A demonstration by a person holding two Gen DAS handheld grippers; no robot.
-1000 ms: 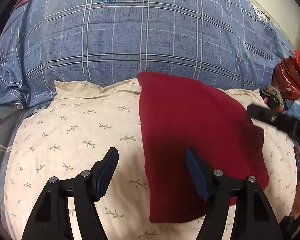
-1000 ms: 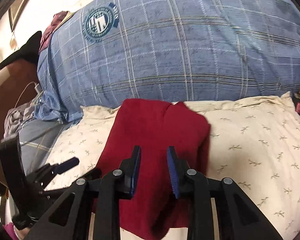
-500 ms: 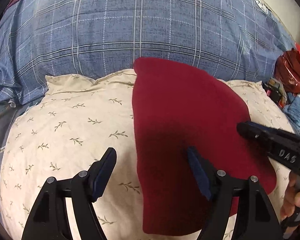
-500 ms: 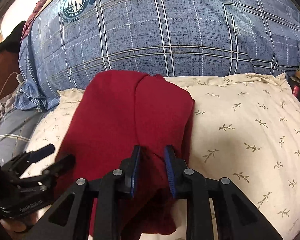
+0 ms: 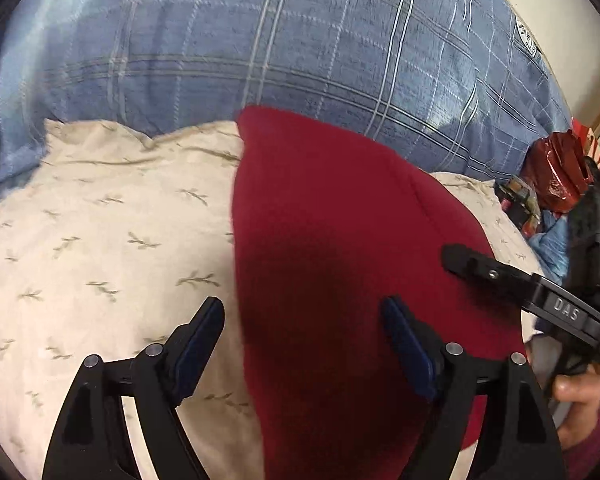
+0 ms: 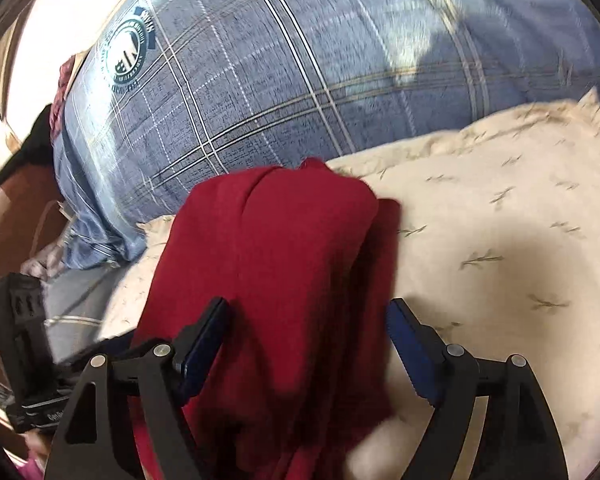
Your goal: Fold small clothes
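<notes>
A folded dark red garment (image 5: 332,248) lies on a cream pillow with a leaf print (image 5: 100,248). It also shows in the right wrist view (image 6: 276,264), with one side folded over the middle. My left gripper (image 5: 304,344) is open and empty, hovering over the garment's left edge. My right gripper (image 6: 308,344) is open over the garment's near end and holds nothing. It also shows from the side in the left wrist view (image 5: 456,256), over the garment's right edge.
A big blue plaid pillow (image 5: 300,52) stands behind the cream pillow. A shiny red bag (image 5: 556,172) and small clutter lie at the far right. A dark wooden bed edge (image 6: 16,224) and grey bedding are at the left.
My right gripper was nearly shut on the red garment and has opened wide, letting the fabric go. The left gripper has stayed open and moved slightly closer to the cloth.
</notes>
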